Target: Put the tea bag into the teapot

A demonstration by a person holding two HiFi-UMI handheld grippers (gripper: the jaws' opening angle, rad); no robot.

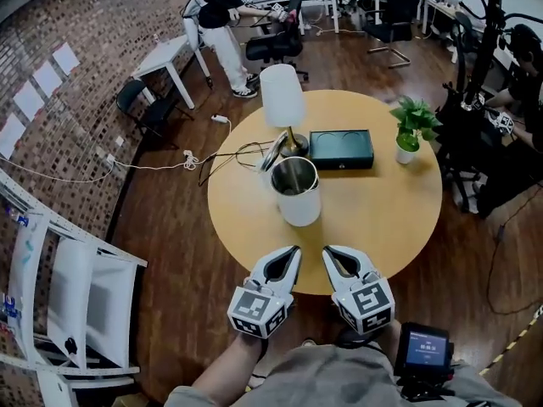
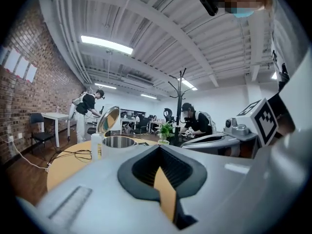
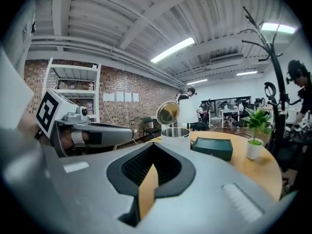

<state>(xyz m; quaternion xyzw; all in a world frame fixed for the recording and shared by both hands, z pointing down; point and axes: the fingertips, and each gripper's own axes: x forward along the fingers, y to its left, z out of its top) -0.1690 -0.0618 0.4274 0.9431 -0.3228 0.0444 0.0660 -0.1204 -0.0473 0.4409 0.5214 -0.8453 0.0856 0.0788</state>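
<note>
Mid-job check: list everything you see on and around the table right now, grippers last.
Round wooden table: one, tan, centre.
White teapot with steel inside: one, lid open, table middle.
White table lamp: one, behind the teapot.
Dark green box: one, right of the lamp's base.
Green plant in white pot: one, table's far right.
Black cables: several, table's left.
Tea bag: none seen.
Left gripper: grey, shut, empty, near edge.
Right gripper: grey, shut, empty, alongside.

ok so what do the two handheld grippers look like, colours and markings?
The left gripper and right gripper match. Both have pale grey, rounded shells with a black ribbed lining around a teardrop-shaped opening. Each carries a marker cube at its rear, printed with black-and-white square markers. No cables show on either. The person wears a grey top.
</note>
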